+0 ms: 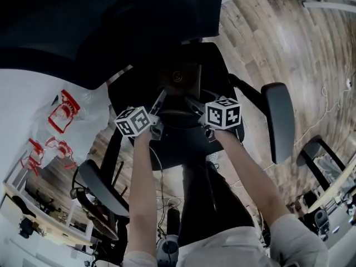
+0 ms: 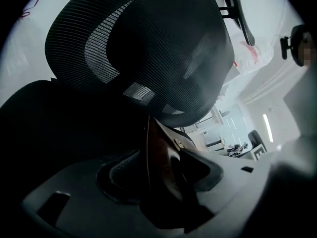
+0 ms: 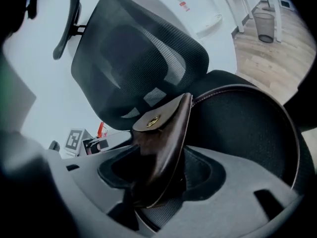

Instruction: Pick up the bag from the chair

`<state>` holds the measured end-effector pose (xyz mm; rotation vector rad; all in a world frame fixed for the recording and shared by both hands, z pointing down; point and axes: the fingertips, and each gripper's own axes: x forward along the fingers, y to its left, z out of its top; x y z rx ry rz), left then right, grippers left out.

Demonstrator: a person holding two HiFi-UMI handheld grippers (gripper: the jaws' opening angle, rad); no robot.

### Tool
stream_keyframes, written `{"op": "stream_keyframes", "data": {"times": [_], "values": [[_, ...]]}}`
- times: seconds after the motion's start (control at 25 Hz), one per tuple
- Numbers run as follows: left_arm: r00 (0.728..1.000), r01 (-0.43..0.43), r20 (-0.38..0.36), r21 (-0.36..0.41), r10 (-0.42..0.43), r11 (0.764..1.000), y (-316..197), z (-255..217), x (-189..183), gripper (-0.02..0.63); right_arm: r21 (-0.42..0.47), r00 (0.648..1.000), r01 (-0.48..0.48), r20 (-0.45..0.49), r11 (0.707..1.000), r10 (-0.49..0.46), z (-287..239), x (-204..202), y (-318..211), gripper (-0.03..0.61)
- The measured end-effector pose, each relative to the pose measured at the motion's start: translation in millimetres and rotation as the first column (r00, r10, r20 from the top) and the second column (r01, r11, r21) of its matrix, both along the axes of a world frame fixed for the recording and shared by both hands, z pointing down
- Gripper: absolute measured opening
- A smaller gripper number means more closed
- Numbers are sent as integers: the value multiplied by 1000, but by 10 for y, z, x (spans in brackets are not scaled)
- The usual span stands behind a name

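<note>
Bag (image 1: pixel 181 87), contents hidden, sits on chair (image 1: pixel 222 71), its ends between wide jaws of left tool (image 1: pixel 161 100) and right tool (image 1: pixel 193 102).

- My left gripper (image 1: pixel 161 98) points forward and down, its marker cube just beside the right one.
- Its jaws stand apart, the edge of the bag (image 2: pixel 166 162) upright between them, not clamped.
- My right gripper (image 1: pixel 190 101) points down and angles inward.
- Its jaws stand apart too, around the bag's flap.
- My left forearm (image 1: pixel 143 188) and right forearm (image 1: pixel 245 177) reach forward, nearly parallel.
</note>
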<state>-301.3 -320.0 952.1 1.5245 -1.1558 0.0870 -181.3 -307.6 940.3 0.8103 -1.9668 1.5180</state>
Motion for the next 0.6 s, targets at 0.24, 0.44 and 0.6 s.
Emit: {"op": "stream_keyframes", "data": {"times": [0.24, 0.44, 0.6], "values": [[1000, 3, 24, 42, -4, 999, 34, -106, 28, 222, 76, 996, 86, -39, 993, -83, -104, -55, 25, 208], [998, -38, 54, 87, 33, 995, 121, -270, 140, 175, 186, 990, 129, -73, 974, -117, -217, -44, 67, 149], [994, -40, 104, 144, 25, 989, 236, -435, 230, 155, 286, 985, 162, -103, 944, -138, -346, -1, 114, 118]]}}
